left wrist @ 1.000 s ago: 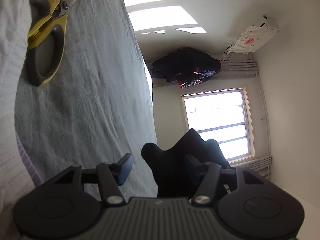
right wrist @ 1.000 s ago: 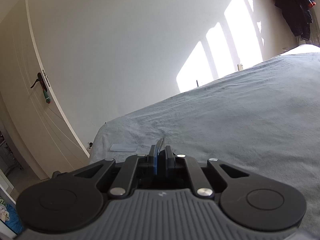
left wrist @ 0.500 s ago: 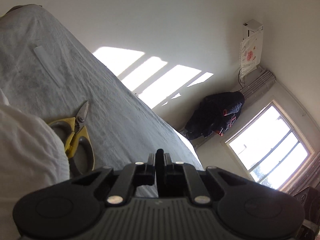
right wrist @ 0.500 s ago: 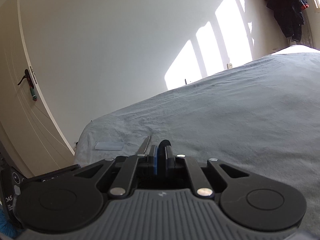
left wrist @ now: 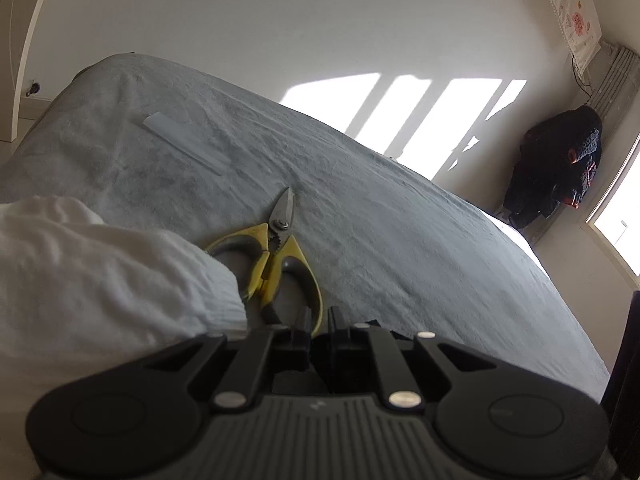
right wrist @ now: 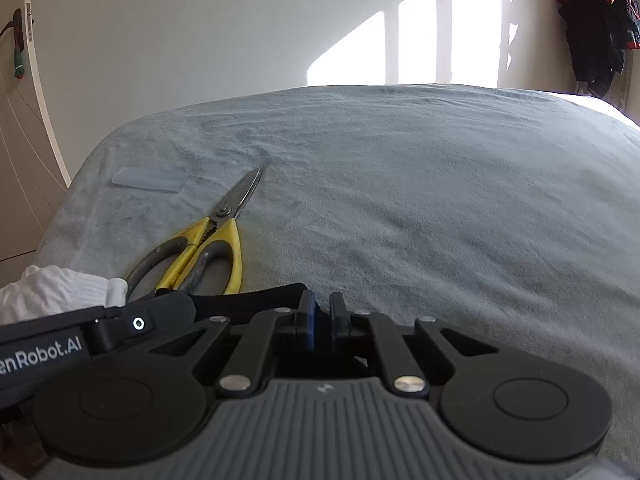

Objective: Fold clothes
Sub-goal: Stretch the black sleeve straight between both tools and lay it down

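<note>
In the left wrist view, the left gripper (left wrist: 319,322) hangs low over a bed covered in a grey-blue, finely wrinkled sheet (left wrist: 420,248), its fingers drawn together with only a thin slit between them and nothing visibly held. A crumpled white textured garment (left wrist: 100,272) lies heaped at the left, its edge overlapping one handle of the yellow-and-grey scissors (left wrist: 276,256) that lie closed directly ahead of the fingers. Farther off rests a flat translucent white plastic strip (left wrist: 180,142), and a dark jacket with red trim (left wrist: 560,168) hangs by the window. In the right wrist view, the right gripper (right wrist: 322,312) also has its fingers nearly together, empty. The scissors (right wrist: 208,240) lie ahead to the left, the strip (right wrist: 150,180) beyond them, and the white garment (right wrist: 56,292) shows only at the left edge, behind the left gripper's black body.
</note>
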{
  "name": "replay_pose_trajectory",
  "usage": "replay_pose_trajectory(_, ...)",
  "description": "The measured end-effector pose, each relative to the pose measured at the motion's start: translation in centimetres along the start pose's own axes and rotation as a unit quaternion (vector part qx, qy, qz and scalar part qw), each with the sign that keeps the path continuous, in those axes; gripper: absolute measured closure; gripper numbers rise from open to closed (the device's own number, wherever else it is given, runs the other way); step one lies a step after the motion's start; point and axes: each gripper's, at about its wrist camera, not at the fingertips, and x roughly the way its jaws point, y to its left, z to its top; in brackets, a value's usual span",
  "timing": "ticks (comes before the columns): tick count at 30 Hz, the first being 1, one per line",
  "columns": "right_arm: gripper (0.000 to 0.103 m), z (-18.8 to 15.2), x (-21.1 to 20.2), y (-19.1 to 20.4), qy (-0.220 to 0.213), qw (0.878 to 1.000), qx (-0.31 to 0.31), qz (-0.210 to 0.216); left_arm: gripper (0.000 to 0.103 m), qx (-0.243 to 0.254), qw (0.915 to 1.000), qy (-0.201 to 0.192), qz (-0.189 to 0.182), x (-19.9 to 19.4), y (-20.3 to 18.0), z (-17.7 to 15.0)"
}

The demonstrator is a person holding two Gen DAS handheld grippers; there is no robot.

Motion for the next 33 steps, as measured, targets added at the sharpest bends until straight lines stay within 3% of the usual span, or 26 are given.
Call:
replay_pose_trajectory(1,0.086,0.0,0.0,0.1,0.005,1.000,-0.002,-0.005,0.084,0.002,0.9999,-0.015,-0.006,-0.5,0.0,0.2)
replay_pose_trajectory(2,0.086,0.1,-0.5,-0.2,0.004,1.000,0.000,-0.007,0.069,0.003,0.9995,-0.030,-0.012,-1.1,-0.1,0.5)
replay_pose_trajectory(3,0.085,0.3,-1.4,-0.7,0.002,1.000,0.000,-0.005,0.062,0.003,0.9987,-0.043,-0.029,-1.7,-0.1,0.6)
replay_pose_trajectory(5,0.080,0.6,-3.7,-2.1,0.000,1.000,-0.006,-0.017,0.062,0.008,0.9962,-0.056,-0.066,-2.6,-0.5,0.9)
replay_pose_trajectory(6,0.069,0.7,-4.9,-2.9,-0.002,1.000,-0.009,-0.024,0.062,0.013,0.9946,-0.056,-0.087,-2.8,-0.7,0.9)
replay_pose_trajectory(8,0.058,0.3,-7.0,-4.2,0.002,0.999,-0.013,-0.037,0.062,0.026,0.9897,-0.036,-0.136,-2.8,-1.5,0.7)
replay_pose_trajectory(10,0.058,-1.1,-8.4,-5.4,0.016,0.999,-0.012,-0.049,0.062,0.042,0.9808,-0.004,-0.190,-2.4,-2.7,0.3)
replay_pose_trajectory(13,0.058,-3.1,-10.6,-7.2,0.037,0.997,-0.011,-0.066,0.062,0.064,0.9594,0.062,-0.268,-1.4,-4.0,-0.4)
replay_pose_trajectory(15,0.058,-4.4,-12.1,-8.3,0.050,0.996,-0.010,-0.078,0.062,0.080,0.9477,0.093,-0.294,-0.7,-4.9,-1.1)
replay_pose_trajectory(17,0.058,-5.8,-13.5,-9.5,0.064,0.994,-0.009,-0.089,0.062,0.104,0.9402,0.111,-0.305,-0.5,-5.7,-1.6)
replay_pose_trajectory(22,0.058,-9.2,-17.2,-12.4,0.098,0.988,-0.007,-0.118,0.062,0.141,0.9330,0.137,-0.301,0.4,-6.8,-2.7)
replay_pose_trajectory(25,0.059,-10.1,-18.9,-11.4,0.070,0.991,-0.005,-0.116,0.065,0.138,0.9349,0.146,-0.292,1.0,-6.5,-2.6)
replay_pose_trajectory(26,0.058,-10.4,-19.5,-10.9,0.060,0.992,-0.005,-0.115,0.070,0.135,0.9346,0.150,-0.293,1.1,-6.3,-2.5)
replay_pose_trajectory(28,0.058,-11.0,-20.9,-9.4,0.039,0.995,-0.016,-0.093,0.075,0.128,0.9339,0.156,-0.295,1.4,-5.9,-2.2)
replay_pose_trajectory(33,0.068,-12.5,-22.2,-5.0,0.040,0.996,-0.070,-0.038,0.083,0.150,0.9199,0.167,-0.321,1.1,-6.7,-3.0)
